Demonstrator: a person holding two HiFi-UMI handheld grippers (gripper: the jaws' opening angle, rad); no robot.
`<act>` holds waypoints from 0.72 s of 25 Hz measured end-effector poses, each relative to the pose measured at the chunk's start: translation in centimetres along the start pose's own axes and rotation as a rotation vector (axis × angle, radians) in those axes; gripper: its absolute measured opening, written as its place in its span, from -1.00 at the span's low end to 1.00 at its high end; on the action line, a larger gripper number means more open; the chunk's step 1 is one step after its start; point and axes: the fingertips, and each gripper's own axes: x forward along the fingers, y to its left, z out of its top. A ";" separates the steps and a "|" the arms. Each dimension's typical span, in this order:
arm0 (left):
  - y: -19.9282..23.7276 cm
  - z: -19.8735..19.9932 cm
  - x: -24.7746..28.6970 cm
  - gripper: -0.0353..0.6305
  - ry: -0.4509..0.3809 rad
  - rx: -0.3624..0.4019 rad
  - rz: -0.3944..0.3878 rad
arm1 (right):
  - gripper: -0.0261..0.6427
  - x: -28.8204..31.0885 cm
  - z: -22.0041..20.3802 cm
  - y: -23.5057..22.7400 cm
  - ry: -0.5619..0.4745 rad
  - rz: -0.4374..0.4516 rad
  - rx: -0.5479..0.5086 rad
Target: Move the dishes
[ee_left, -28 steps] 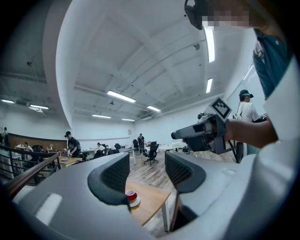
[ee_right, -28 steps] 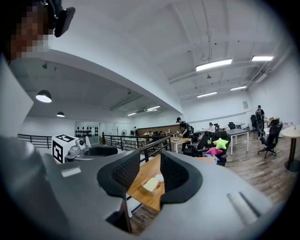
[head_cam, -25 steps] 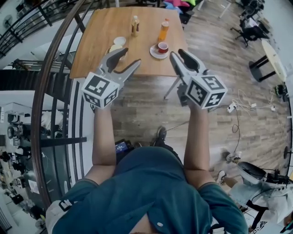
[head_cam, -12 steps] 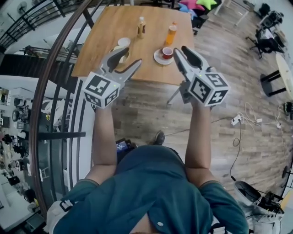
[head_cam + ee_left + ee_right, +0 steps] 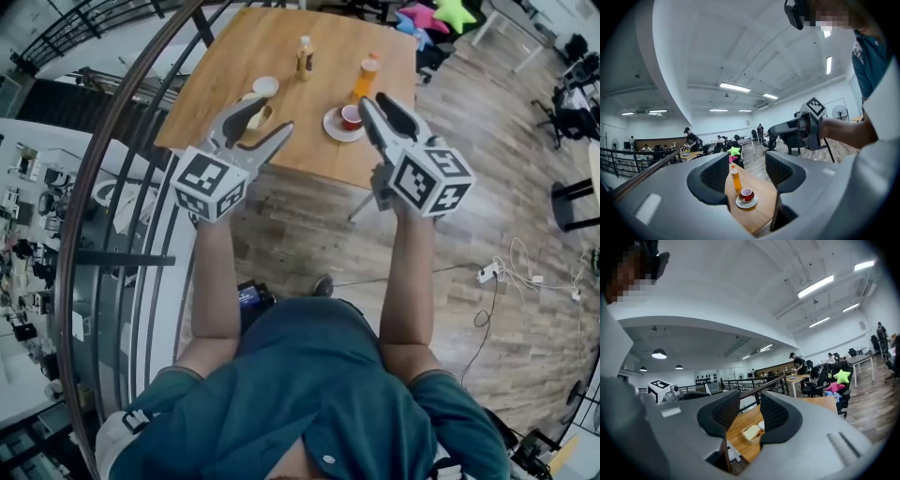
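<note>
Head view: left gripper (image 5: pixel 269 117) and right gripper (image 5: pixel 377 100) both point level toward the light wooden table (image 5: pixel 281 47). Each has its jaws a narrow gap apart, with nothing held. Near the table's front edge, a tan bowl with pale contents (image 5: pixel 257 116) sits at the left end, and a red cup (image 5: pixel 350 116) on a white saucer (image 5: pixel 330 125) sits right of centre.

Left gripper view: the cup shows through the gap, still far off, next to an orange bottle (image 5: pixel 735 178).

Right gripper view: the tan bowl shows through the gap, with a small white bowl (image 5: pixel 761 425) just behind it.

The sightlines cross, but the likely pairing is left gripper nearer the bowl, right gripper nearer the cup.
</note>
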 end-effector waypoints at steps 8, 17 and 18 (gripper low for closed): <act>-1.2 0.5 3.8 -0.17 0.030 0.011 0.024 | -0.57 -0.5 0.7 -4.3 -0.007 0.032 0.026; -3.2 0.6 7.5 -0.16 0.044 0.015 -0.016 | -0.57 -2.8 0.3 -8.0 -0.016 -0.004 0.058; -3.4 0.5 8.0 -0.16 0.045 0.015 -0.027 | -0.57 -3.0 0.3 -8.5 -0.016 -0.014 0.062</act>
